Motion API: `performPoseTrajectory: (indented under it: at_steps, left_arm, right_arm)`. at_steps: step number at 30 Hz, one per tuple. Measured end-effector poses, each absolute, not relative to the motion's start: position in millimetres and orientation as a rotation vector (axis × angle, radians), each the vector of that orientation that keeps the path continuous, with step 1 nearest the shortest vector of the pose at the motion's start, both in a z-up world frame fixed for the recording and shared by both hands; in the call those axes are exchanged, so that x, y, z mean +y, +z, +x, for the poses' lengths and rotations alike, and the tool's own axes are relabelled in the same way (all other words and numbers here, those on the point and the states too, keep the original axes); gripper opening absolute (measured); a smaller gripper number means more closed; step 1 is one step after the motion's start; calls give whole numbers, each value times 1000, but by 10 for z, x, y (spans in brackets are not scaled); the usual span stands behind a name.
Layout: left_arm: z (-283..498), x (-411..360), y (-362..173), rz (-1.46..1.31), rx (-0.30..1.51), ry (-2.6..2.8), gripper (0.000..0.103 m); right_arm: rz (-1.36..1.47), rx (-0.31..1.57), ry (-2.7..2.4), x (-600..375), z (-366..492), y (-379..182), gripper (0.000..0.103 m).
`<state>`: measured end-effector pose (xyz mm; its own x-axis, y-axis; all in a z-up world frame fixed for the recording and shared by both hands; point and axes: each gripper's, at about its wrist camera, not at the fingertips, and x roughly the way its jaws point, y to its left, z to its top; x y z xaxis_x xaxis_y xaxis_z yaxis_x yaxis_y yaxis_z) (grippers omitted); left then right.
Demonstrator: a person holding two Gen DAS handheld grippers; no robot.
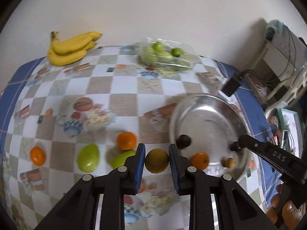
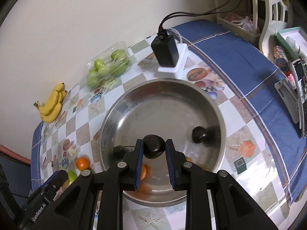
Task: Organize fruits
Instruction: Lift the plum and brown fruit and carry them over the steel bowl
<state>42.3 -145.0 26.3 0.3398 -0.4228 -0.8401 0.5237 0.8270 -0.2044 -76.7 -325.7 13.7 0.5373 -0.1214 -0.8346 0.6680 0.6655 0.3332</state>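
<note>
Bananas [image 1: 71, 48] lie left of the bowl [image 1: 209, 103], behind tangerines [image 1: 126, 140].

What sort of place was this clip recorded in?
Probably a home dining or kitchen table against a wall: a printed checkered tablecloth, a bunch of bananas, a steel bowl and household clutter on a shelf beside it.

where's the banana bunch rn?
In the left wrist view the banana bunch lies at the table's far left edge against the wall, left of the clear bag of green fruit; no hand-held gripper is near it.
</note>
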Motion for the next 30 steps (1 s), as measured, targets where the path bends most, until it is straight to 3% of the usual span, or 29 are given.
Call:
performPoseTrajectory:
  at_steps: [30]
  left_arm:
    - [560,-2344,-1,182,1025,-738,27]
  right_arm:
    - [712,894,-543,-3511,-603,-43,24]
